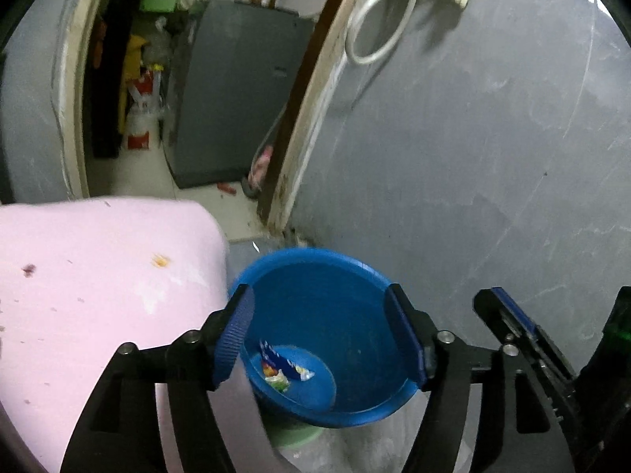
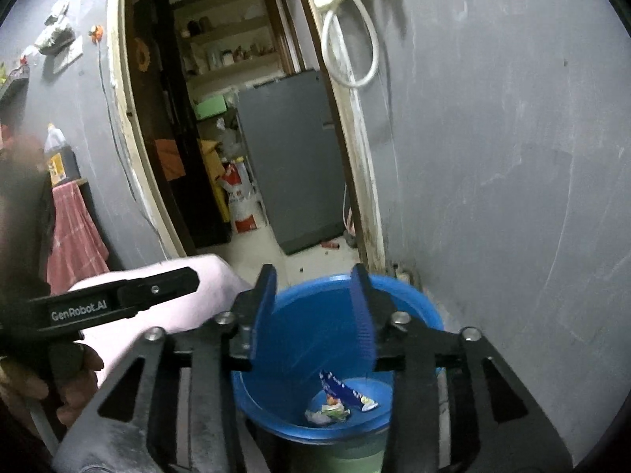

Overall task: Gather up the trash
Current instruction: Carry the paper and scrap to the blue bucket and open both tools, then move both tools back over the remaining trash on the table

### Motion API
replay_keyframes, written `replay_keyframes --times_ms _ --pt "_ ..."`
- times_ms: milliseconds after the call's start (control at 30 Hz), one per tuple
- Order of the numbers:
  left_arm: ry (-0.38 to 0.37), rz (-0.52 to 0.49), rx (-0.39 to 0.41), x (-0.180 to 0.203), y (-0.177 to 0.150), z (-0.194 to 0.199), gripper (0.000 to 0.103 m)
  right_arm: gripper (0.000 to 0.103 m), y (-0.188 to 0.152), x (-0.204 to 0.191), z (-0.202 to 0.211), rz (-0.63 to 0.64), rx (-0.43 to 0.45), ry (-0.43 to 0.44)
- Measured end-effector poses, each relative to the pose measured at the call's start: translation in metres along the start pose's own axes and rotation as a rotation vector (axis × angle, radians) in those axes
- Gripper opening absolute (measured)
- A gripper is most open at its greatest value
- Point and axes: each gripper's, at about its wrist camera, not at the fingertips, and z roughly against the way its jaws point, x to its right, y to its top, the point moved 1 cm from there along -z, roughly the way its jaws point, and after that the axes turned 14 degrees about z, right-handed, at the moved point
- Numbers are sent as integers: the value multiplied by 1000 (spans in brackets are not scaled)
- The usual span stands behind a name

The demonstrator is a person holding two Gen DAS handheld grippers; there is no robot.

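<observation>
Both grippers are held above a blue bucket (image 1: pixel 335 315), which is stood against the grey wall (image 1: pixel 493 138) beside a pink surface (image 1: pixel 98 276), presumably so that scraps can be dropped straight in from that edge; the left gripper (image 1: pixel 319 335) is kept over the mouth of the bucket with its jaws apart and nothing between them, and the right gripper (image 2: pixel 311 315) is likewise poised over the rim with its jaws parted and empty; the trash is seen at the bottom of the bucket, where a blue wrapper (image 2: pixel 343 390) lies against a crumpled white and green scrap (image 2: pixel 327 414), though what these scraps are exactly cannot be told from the blurred view; the tilt of both tools downward into the opening is judged to suit a release, so that whatever is let go lands inside rather than on the floor; a few stains (image 1: pixel 161 261) are left on the pink surface.
</observation>
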Motion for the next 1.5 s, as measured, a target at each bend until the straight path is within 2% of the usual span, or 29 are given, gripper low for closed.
replay_keyframes --times_ms 133,300,467,700,967,1200,1500 --pt "-2 -3 90 -3 10 36 75 61 19 -11 26 24 72 -12" --pt "24 1 224 -18 24 90 97 84 42 -28 54 42 160 -6" --pt "55 14 327 -40 32 139 101 103 59 -53 74 56 223 17" --pt "117 34 428 -75 33 203 101 103 73 -100 88 97 283 83" --pt "215 63 495 -113 19 256 101 103 78 -156 92 134 317 173" --pt "290 97 501 -152 8 281 101 103 72 -201 82 174 289 246" --pt "324 163 397 -196 -14 278 101 103 54 -234 53 219 210 334"
